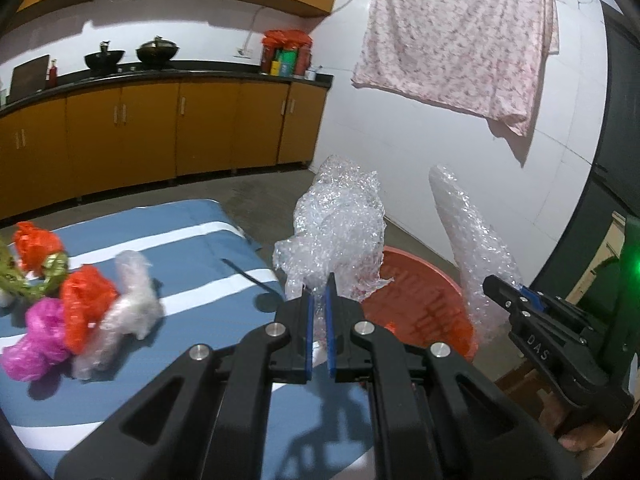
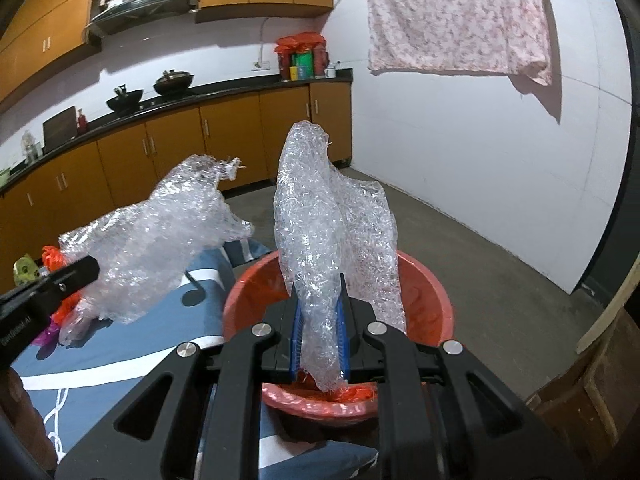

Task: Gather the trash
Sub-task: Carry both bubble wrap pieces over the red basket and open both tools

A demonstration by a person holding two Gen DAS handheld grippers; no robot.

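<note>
Both wads of bubble wrap [image 2: 320, 240] [image 1: 336, 224] are up in the air, the right gripper [image 2: 319, 344] clamped on one above the red basin [image 2: 436, 292], the left gripper [image 1: 319, 332] on the other just left. Centre each over the basin before you let go; more trash [image 1: 80, 304] lies left on the blue cloth [image 1: 200, 232].

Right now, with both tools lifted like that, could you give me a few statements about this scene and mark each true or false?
1. Each tool grips a piece of bubble wrap. True: the left tool is shut on one bubble wrap piece, the right tool on another.
2. The red basin sits on the bed. False: it stands on the floor beside the blue bedding.
3. The basin is blue. False: it is red.
4. Crumpled orange, pink and clear plastic lies on the bedding. True.
5. A floral cloth hangs on the wall. True.
</note>
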